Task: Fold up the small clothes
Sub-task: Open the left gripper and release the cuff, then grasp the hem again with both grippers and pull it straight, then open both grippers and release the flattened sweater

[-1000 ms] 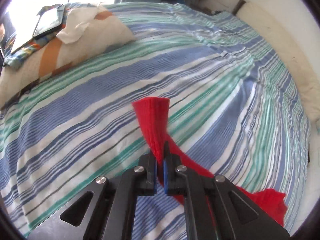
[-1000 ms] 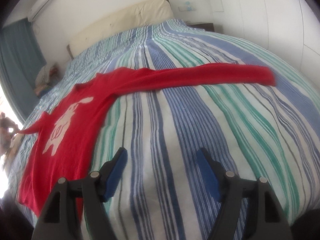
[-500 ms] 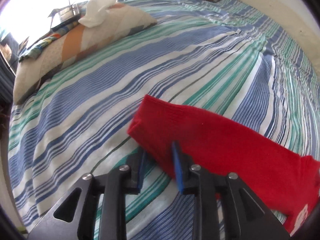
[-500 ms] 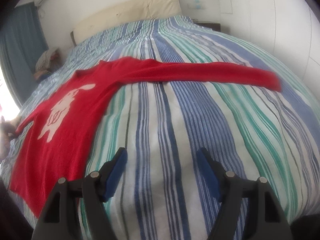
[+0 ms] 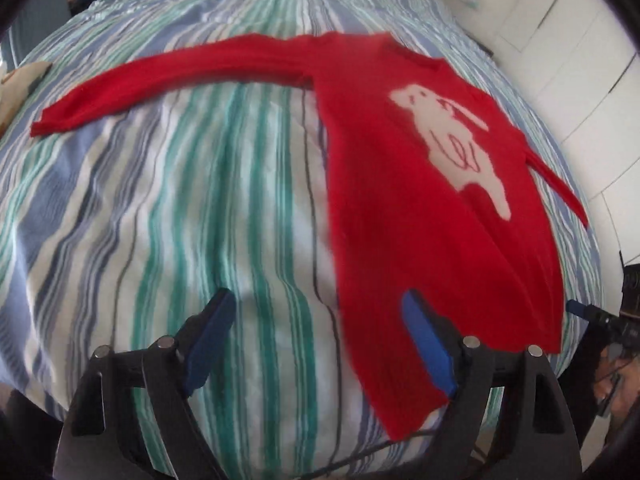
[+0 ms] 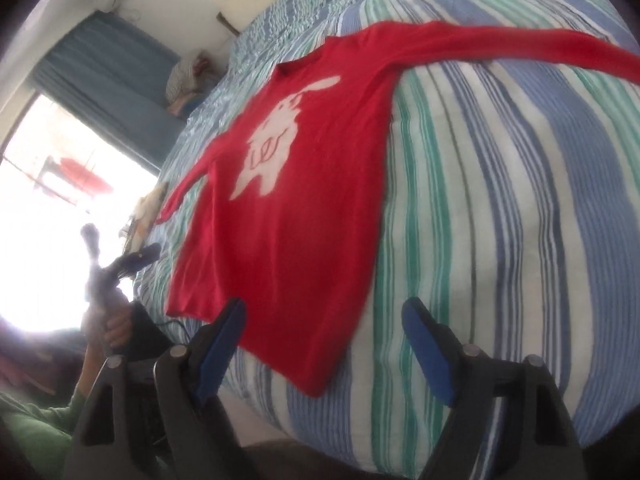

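fingers (image 5: 426,340) opening, clear | red sweater (image 5: 400,200) flat beyond them on bed (image 5: 200,200)

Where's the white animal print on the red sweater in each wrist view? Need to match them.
Left wrist: the print sits upper right, on the sweater, head toward the top.
Right wrist: the print sits upper left of centre, ears pointing up-right.
Shared landmark: the long sleeve stretched across the striped bedsheet, running left in the left view and right in the right view.
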{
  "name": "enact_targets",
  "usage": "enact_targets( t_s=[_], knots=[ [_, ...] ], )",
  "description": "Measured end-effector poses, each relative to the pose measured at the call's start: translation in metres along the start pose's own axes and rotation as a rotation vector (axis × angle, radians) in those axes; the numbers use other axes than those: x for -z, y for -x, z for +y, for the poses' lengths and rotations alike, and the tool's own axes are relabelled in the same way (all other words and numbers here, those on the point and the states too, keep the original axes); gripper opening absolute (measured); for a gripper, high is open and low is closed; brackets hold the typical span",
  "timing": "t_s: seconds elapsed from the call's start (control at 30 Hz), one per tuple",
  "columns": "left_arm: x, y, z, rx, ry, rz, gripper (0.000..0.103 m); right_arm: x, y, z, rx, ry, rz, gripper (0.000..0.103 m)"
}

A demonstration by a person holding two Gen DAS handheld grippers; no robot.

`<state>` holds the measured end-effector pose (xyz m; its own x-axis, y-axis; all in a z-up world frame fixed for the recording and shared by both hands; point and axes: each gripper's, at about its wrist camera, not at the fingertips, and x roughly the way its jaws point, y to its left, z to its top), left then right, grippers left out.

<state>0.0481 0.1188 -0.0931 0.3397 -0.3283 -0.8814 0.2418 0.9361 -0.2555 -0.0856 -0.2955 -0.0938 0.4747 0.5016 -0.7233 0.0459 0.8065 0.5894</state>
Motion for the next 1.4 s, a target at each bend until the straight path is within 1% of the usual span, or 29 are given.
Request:
enact_targets(
  t_s=[0.03,0.13,0.2,0.23,0.27,0.3,0.33,0.37,0.43,0.5,0.53,0.6,0.67,0.77,0.83,0.9,0.97,1.0,1.03,1.07,1.1,1.13,1.17,1.2,1.23,1.3,1.33,1.37,1.4],
  knots=[
    [0.006,-0.006,-0.002,0.013,0.013,0.021,0.083,0.004,-0.006,0.0,0.005,-0.001,0.014,0.074],
    [0.019,-0.002,-0.012,0.024,-0.004,0.0,0.082,0.015,-0.017,-0.004,-0.016,-0.022,0.021,0.071],
    [0.027,0.0,-0.02,0.07,-0.007,0.026,0.067,0.018,-0.024,-0.008,-0.039,-0.038,0.022,0.067],
    [0.03,-0.001,-0.023,0.097,-0.002,0.043,0.05,0.019,-0.028,-0.009,-0.047,-0.047,0.024,0.065],
    [0.032,-0.003,-0.025,0.117,0.006,0.058,0.026,0.019,-0.033,-0.009,-0.066,-0.052,0.026,0.063],
    [0.035,-0.007,-0.026,0.132,0.009,0.08,0.007,0.018,-0.037,-0.008,-0.09,-0.052,0.028,0.06],
    [0.036,-0.01,-0.025,0.131,0.018,0.095,0.005,0.017,-0.041,-0.008,-0.113,-0.047,0.038,0.043],
    [0.037,-0.01,-0.024,0.122,0.028,0.094,0.004,0.017,-0.045,-0.006,-0.121,-0.037,0.064,0.003],
    [0.038,0.001,-0.02,0.117,0.04,0.093,0.004,0.016,-0.047,0.0,-0.078,0.014,0.1,0.004],
    [0.041,0.018,-0.017,0.093,0.023,0.072,0.004,0.014,-0.035,0.015,0.045,0.105,0.118,0.003],
    [0.042,0.022,-0.016,0.075,0.013,0.071,0.004,0.013,-0.024,0.022,0.095,0.134,0.111,0.003],
    [0.046,0.016,-0.015,0.051,0.001,0.103,0.004,0.011,-0.006,0.031,0.173,0.183,0.091,0.003],
    [0.051,0.004,-0.019,0.002,-0.034,0.119,0.004,0.01,-0.007,0.03,0.199,0.182,0.11,0.003],
    [0.054,0.0,-0.022,-0.041,-0.07,0.106,0.004,0.015,-0.036,0.015,0.235,0.155,0.18,0.003],
    [0.056,0.001,-0.022,-0.052,-0.076,0.096,0.004,0.017,-0.042,0.004,0.234,0.133,0.169,0.003],
    [0.058,0.001,-0.02,-0.058,-0.072,0.088,0.004,0.016,-0.044,0.003,0.229,0.111,0.155,0.003],
    [0.059,0.002,-0.021,-0.065,-0.072,0.075,0.006,0.017,-0.041,0.004,0.236,0.114,0.145,0.003],
    [0.058,0.005,-0.023,-0.064,-0.072,0.06,0.008,0.016,-0.04,0.006,0.237,0.115,0.137,0.004],
    [0.057,0.007,-0.026,-0.06,-0.068,0.045,0.013,0.021,-0.034,0.005,0.237,0.116,0.128,0.004],
    [0.056,0.012,-0.027,-0.051,-0.06,0.034,0.024,0.021,-0.031,0.007,0.225,0.112,0.121,0.013],
    [0.056,0.018,-0.028,-0.048,-0.055,0.028,0.034,0.021,-0.028,0.007,0.212,0.101,0.119,0.019],
    [0.056,0.025,-0.03,-0.046,-0.053,0.018,0.057,0.024,-0.022,0.007,0.205,0.091,0.118,0.032],
    [0.056,0.034,-0.03,-0.046,-0.05,-0.005,0.074,0.024,-0.016,0.008,0.204,0.088,0.112,0.045],
    [0.056,0.045,-0.031,-0.051,-0.05,-0.038,0.076,0.026,-0.009,0.009,0.208,0.093,0.1,0.049],
    [0.054,0.056,-0.031,-0.054,-0.055,-0.07,0.077,0.025,0.0,0.009,0.221,0.1,0.087,0.05],
    [0.045,0.075,-0.034,-0.051,-0.059,-0.125,0.077,0.02,0.02,0.008,0.277,0.113,0.045,0.05],
    [0.038,0.083,-0.036,-0.041,-0.053,-0.16,0.08,0.014,0.03,0.008,0.307,0.122,0.016,0.05],
    [0.031,0.091,-0.038,-0.02,-0.044,-0.196,0.086,0.007,0.04,0.01,0.333,0.137,-0.015,0.05],
    [0.023,0.095,-0.042,0.01,-0.038,-0.233,0.09,-0.001,0.048,0.013,0.349,0.159,-0.045,0.05]
  ],
)
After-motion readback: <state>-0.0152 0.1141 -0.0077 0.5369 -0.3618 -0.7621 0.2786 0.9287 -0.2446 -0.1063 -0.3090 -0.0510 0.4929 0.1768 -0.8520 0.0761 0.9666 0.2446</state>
